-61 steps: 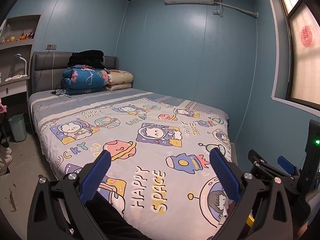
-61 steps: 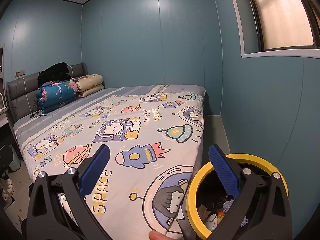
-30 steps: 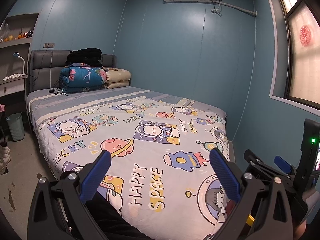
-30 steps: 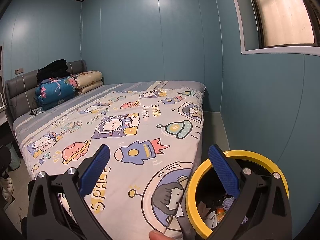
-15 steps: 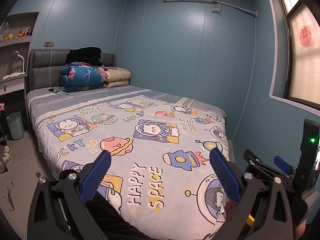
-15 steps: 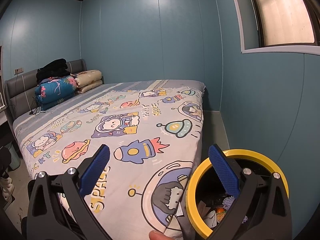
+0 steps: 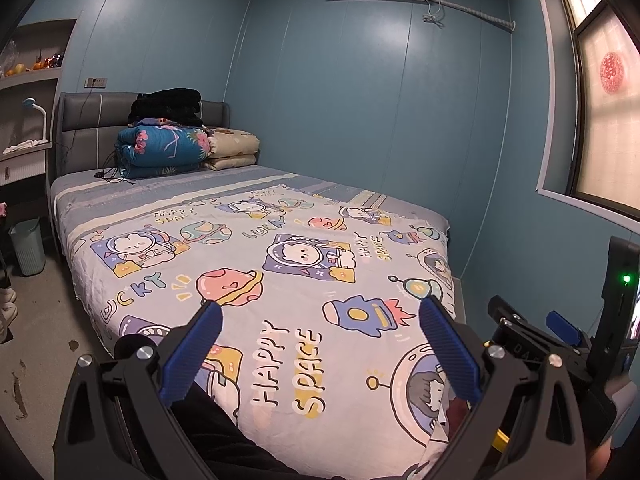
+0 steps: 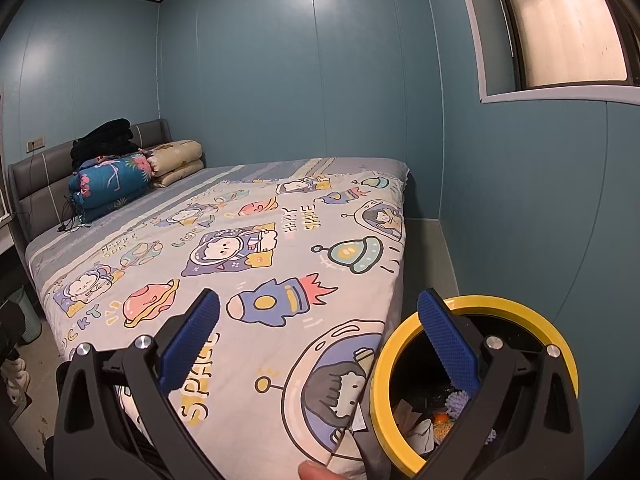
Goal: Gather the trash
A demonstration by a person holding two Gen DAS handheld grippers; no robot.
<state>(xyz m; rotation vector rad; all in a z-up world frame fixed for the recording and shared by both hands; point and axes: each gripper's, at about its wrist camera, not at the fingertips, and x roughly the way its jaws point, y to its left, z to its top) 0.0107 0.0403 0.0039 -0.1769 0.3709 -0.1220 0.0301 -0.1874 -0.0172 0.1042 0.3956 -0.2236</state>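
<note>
Bedding printed with cartoon astronauts and rockets covers the bed, and both tools hang over its foot end with nothing between their blue pads: the left tool spread wide, the right tool equally wide. A yellow-rimmed bin stands on the floor just beside the bed's foot corner, partly behind the right tool's right finger, and holds the trash: crumpled paper, something orange and a purple spiky item. Folded quilts are stacked against the headboard, and a pale green bin stands on the floor by the bed's far side.
</note>
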